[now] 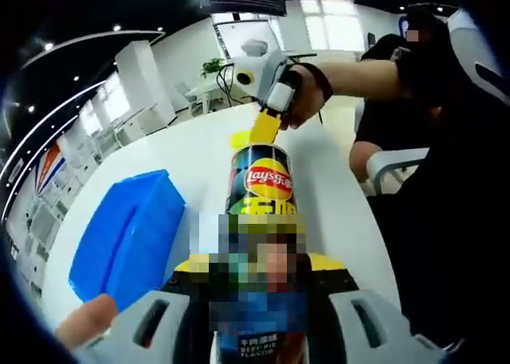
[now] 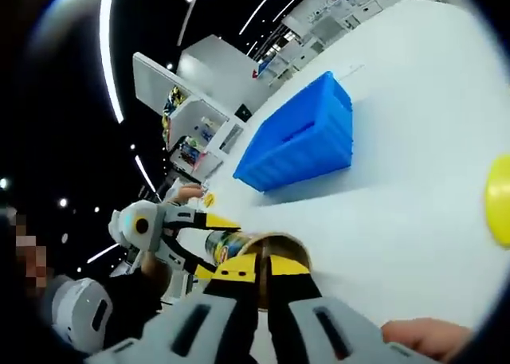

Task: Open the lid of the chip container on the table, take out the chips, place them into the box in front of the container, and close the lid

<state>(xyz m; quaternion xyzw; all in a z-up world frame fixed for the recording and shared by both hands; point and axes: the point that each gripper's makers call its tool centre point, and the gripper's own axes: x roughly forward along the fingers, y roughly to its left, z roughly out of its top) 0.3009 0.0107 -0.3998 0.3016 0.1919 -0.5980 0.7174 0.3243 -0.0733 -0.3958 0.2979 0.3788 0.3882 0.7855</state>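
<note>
One chip can (image 1: 259,181) sits clamped between the jaws of your left tool (image 1: 259,268), its open mouth pointing away from you over the white desk (image 1: 335,197). Your right tool (image 1: 265,127) has its yellow tips right at that mouth. In the right gripper view those tips stand close together with a thin dark gap, and you cannot tell whether they pinch anything. That view also shows the can's brown rim (image 2: 239,242) just beyond them. The yellow lid (image 1: 241,139) is off and lies on the desk just past the can. One blue box (image 1: 127,232) stands on the desk near the can, open side up. A seated person is at the desk's far edge.
</note>
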